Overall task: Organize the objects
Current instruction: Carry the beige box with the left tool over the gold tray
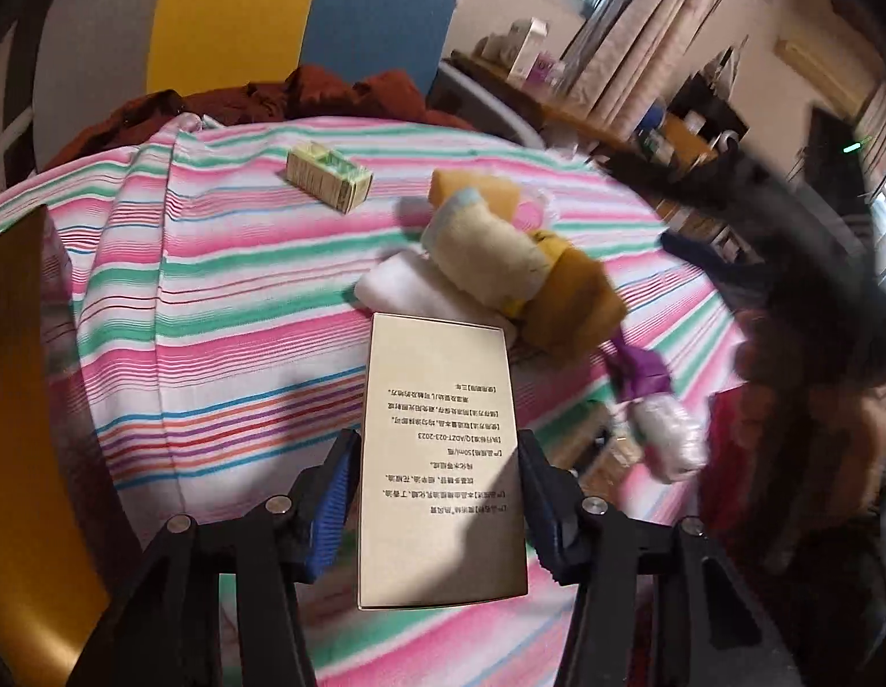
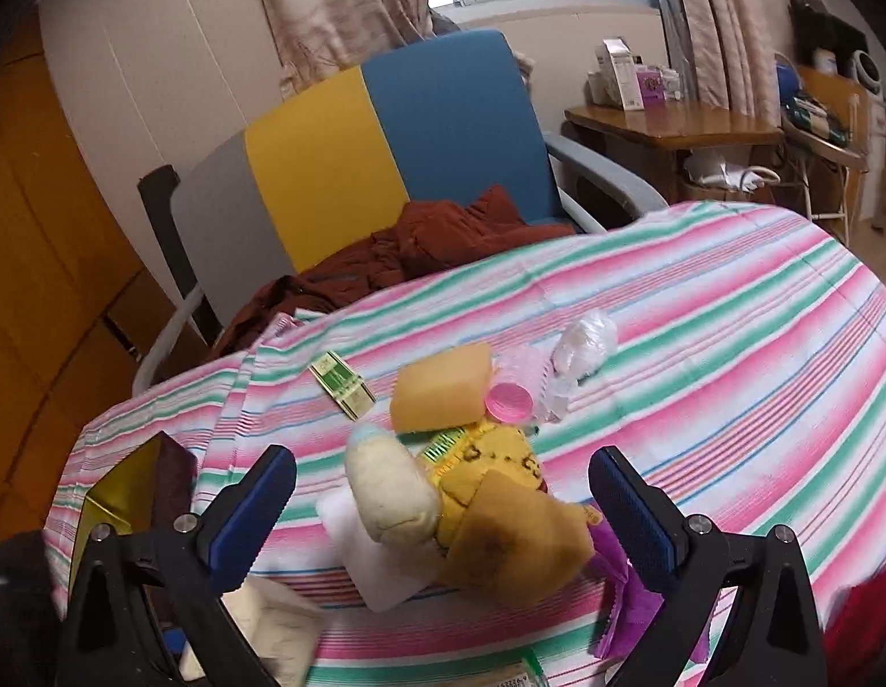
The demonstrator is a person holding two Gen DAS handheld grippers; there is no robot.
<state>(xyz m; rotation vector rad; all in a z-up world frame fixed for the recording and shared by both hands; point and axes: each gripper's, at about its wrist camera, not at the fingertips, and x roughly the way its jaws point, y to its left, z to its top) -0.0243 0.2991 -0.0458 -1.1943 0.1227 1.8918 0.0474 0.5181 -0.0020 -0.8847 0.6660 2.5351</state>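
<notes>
While the left gripper (image 1: 437, 492) pinches a tan box (image 1: 440, 458) above the striped cloth (image 1: 214, 297), the right gripper (image 2: 443, 509) hangs with fingers spread over a plush pile (image 2: 477, 498). Green carton (image 1: 327, 174) lies at 11 o'clock of the pile.

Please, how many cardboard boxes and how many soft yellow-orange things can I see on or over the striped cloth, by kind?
Cardboard boxes: 2, the beige box between the left gripper jaws and the small green box.
Orange sponge blocks: 2.
Yellow plush toy: 1.
Total: 5
</notes>
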